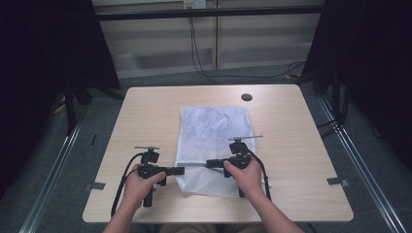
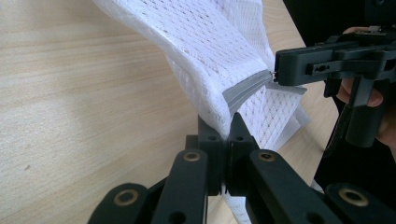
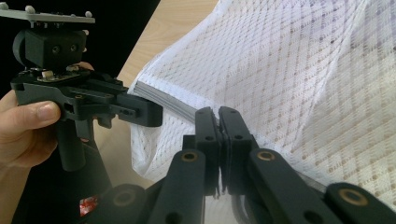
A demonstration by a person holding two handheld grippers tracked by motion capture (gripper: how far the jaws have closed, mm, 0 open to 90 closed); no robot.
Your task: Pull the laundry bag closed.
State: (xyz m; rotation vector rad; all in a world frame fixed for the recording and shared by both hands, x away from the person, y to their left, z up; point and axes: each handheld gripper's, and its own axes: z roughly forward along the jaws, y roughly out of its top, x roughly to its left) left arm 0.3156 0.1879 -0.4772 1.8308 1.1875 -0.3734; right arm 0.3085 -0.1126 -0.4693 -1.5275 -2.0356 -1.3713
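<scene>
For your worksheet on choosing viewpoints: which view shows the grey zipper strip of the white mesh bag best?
The left gripper view: the grey zipper strip is near and sharp. The right gripper view shows it paler and partly hidden; the high view shows a thin line.

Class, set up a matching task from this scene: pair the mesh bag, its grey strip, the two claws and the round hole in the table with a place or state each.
Things:
1. white mesh bag
2. grey strip
3. left claw and right claw
4. round hole

Descriptions:
A. near the table's far edge
B. shut on the strip
C. stretched between the two claws
D. lies on the middle of the table

Pairs: 1-D, 2-C, 3-B, 4-A
</scene>
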